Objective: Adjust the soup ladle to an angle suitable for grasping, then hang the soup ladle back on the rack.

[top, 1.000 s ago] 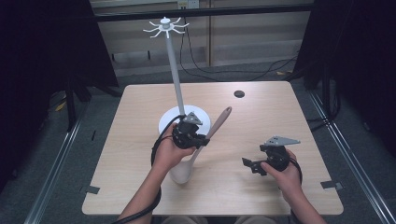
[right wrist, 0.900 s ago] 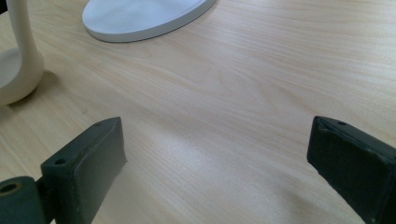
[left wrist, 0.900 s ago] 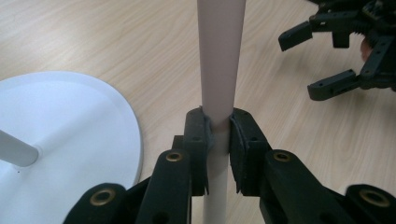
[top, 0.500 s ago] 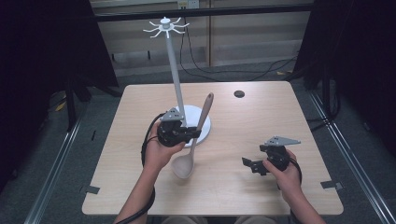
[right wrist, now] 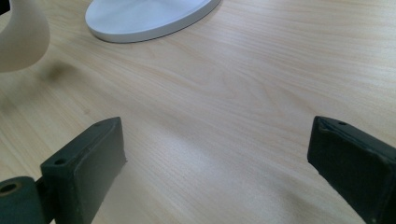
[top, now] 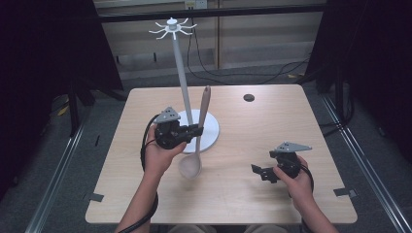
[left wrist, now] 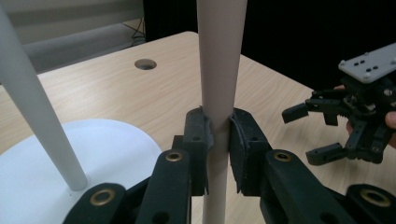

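High view — left gripper (top: 197, 131) clamps wooden spoon (top: 196, 144) upright, just beside the white stand (top: 182, 80).
Right gripper (top: 260, 172) spread wide, near-right — bare table (top: 252, 126) between it and the stand's base.

Overhead light is hitting the table (top: 272, 131) evenly, surroundings staying dark. Spoon bowl (right wrist: 21, 39) is blurring at close range, casting a soft shadow. Pale sheen is showing between the right gripper's (right wrist: 217, 154) jaws.
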Action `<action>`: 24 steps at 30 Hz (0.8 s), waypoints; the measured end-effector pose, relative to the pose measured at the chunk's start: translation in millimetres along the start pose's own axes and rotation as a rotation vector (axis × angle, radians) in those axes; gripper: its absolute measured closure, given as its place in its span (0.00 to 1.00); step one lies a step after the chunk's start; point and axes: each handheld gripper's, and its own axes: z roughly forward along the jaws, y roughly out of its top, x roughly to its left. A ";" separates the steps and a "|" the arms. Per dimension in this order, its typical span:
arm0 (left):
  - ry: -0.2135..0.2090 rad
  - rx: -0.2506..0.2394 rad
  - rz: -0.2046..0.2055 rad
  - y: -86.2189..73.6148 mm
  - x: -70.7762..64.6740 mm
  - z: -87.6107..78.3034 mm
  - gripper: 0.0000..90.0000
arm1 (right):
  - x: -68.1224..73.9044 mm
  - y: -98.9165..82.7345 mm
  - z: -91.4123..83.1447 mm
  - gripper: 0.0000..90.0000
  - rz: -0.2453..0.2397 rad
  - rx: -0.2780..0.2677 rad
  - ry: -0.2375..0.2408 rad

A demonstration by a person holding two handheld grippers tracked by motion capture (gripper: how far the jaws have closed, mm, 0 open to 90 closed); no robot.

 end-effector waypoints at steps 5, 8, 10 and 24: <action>0.034 -0.043 0.004 6.7 -1.1 -10.4 0.87 | 0.2 0.8 -0.8 0.04 -0.003 -0.003 0.001; 0.046 -0.048 0.009 8.7 -0.4 -13.6 0.87 | 0.5 1.0 -0.7 0.04 -0.003 -0.003 0.000; 0.056 -0.061 0.005 10.3 0.9 -16.9 0.87 | 0.9 0.7 0.1 0.04 -0.007 -0.001 0.001; 0.137 -0.139 -0.002 24.2 8.6 -44.1 0.87 | 2.4 1.4 1.0 0.04 -0.007 -0.002 0.003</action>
